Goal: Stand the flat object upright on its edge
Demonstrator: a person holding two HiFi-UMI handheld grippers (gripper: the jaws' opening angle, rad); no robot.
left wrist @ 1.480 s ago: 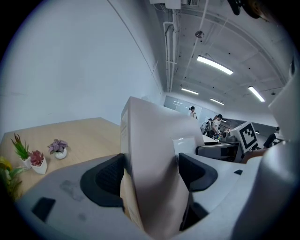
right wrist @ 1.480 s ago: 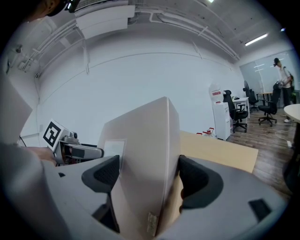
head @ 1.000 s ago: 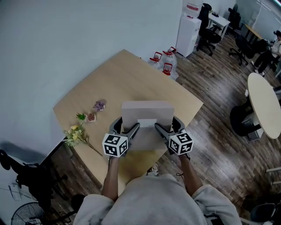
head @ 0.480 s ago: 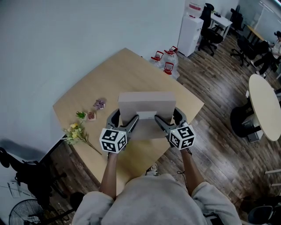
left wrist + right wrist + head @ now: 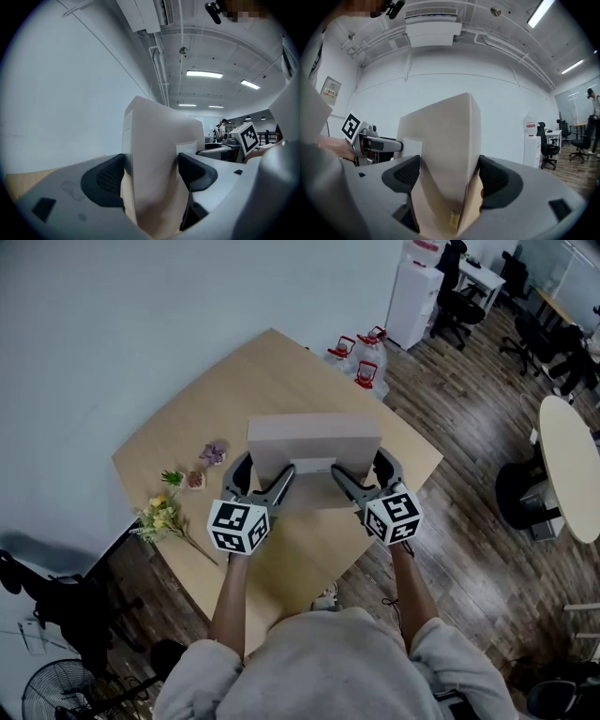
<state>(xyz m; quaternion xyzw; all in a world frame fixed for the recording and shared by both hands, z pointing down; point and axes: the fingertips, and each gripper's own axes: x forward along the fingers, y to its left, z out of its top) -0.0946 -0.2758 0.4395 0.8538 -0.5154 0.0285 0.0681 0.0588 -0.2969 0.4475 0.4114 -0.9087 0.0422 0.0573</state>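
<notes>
Over near half of table [image 5: 225,399], flat cardboard box [image 5: 314,442] tipped up. Left gripper [image 5: 268,486] and right gripper [image 5: 360,482] both clamped on its near edge, one per side. Probably light, stiff but dentable; you want corner grips, gentle squeeze.

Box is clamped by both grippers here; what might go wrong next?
1. The left gripper and right gripper both clamp the box near one end, so the long part beyond the fingers could swing or slip.
2. Released on its narrow edge, it may topple flat, possibly toward the near edge of the table.
</notes>
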